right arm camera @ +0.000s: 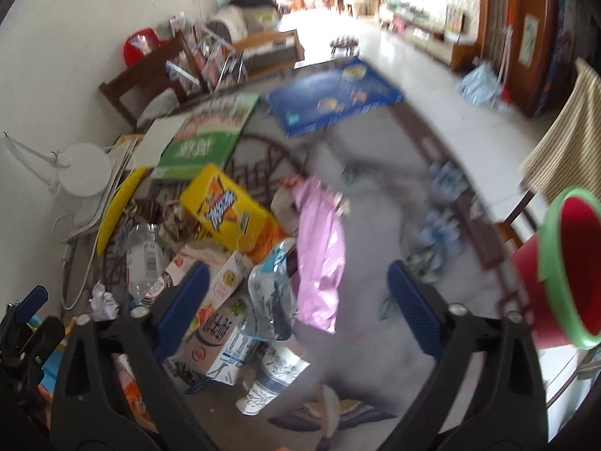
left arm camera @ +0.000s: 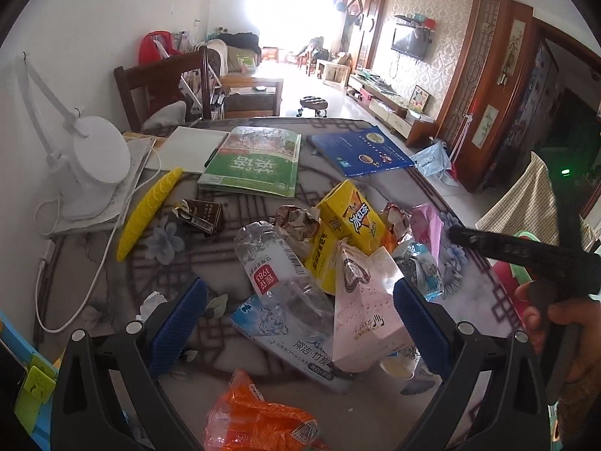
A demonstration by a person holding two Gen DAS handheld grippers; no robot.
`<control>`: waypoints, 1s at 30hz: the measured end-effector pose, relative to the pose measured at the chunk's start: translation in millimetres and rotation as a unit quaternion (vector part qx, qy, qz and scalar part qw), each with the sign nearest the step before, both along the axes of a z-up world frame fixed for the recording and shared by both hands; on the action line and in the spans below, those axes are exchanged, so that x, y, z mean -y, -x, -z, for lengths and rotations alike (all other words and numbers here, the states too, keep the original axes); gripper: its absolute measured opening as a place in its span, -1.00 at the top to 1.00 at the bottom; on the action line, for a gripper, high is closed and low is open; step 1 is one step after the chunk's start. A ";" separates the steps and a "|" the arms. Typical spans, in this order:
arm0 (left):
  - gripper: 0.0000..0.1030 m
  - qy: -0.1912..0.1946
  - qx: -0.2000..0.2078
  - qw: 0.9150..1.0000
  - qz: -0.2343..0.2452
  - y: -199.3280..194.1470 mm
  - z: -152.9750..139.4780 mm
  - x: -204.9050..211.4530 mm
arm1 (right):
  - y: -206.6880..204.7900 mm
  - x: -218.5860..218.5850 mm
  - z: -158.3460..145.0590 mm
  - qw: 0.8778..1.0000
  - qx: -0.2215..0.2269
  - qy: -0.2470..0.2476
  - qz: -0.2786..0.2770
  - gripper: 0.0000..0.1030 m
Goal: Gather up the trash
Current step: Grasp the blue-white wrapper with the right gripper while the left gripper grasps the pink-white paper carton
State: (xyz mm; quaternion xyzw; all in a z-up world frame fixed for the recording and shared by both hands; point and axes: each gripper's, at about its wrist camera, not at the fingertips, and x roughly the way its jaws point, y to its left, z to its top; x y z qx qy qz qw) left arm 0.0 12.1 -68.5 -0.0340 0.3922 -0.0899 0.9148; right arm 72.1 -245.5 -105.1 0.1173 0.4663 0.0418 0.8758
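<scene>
left gripper (left arm camera: 300,315) with blue ribbed pads spread wide, tilted down over the trash heap; nothing clamped, pads clear of the items lying in the gap. between the pads in the left wrist view: a crushed clear plastic water bottle with a red label (left arm camera: 280,274) and a pale pink folded carton (left arm camera: 364,300), the carton leaning close to the right-side pad, contact not certain. under them a flat light-blue and white printed packet (left arm camera: 285,342); nearer the camera an orange crinkled snack wrapper (left arm camera: 255,413). beyond the bottle a yellow drink box with blue lettering (left arm camera: 353,214), a crumpled brown paper wad (left arm camera: 296,221) and a small dark brown flattened carton (left arm camera: 203,214) set a little apart to the left. right gripper (right arm camera: 296,300), view blurred, jaws apart and gripping nothing; in the gap a shiny pink plastic bag (right arm camera: 319,259) and a silver-blue foil wrapper (right arm camera: 270,297) just beside it, a white milk carton with green print (right arm camera: 221,323) by the left-side pad. person's hand (left arm camera: 556,323) holds the right tool at the left view's right edge. all trash sits heaped mid-way on the grey patterned table (left arm camera: 94,263). further out: long yellow ridged plastic case (left arm camera: 150,206), white desk lamp with round base (left arm camera: 94,158), green textbook (left arm camera: 255,161), blue book (left arm camera: 360,150). red bucket with green rim (right arm camera: 563,270) off the table's right edge, well apart from the heap.
</scene>
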 end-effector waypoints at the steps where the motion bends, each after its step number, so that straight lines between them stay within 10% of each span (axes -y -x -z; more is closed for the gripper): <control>1: -0.84 0.002 -0.002 1.000 0.003 -0.9 0.4 0.8 | -5.4 -1.1 8.3 1.000 -0.014 -0.010 -0.006 -0.31; 3: -0.84 0.007 -0.006 1.000 0.007 -2.1 1.4 4.1 | -11.2 -4.3 21.7 0.999 -0.039 -0.025 -0.018 0.08; 7: -0.84 0.014 -0.014 1.000 0.020 -7.3 1.3 11.6 | -11.9 -10.9 37.1 0.993 -0.075 -0.077 -0.039 0.20; 9: -0.84 0.022 -0.023 0.999 0.033 -13.9 2.0 18.0 | -11.1 -14.2 46.3 0.991 -0.092 -0.088 -0.046 0.70; 30: -0.19 0.001 -0.210 0.959 0.189 -76.2 95.7 103.9 | 52.4 54.4 -28.1 0.993 0.045 -0.082 0.073 0.74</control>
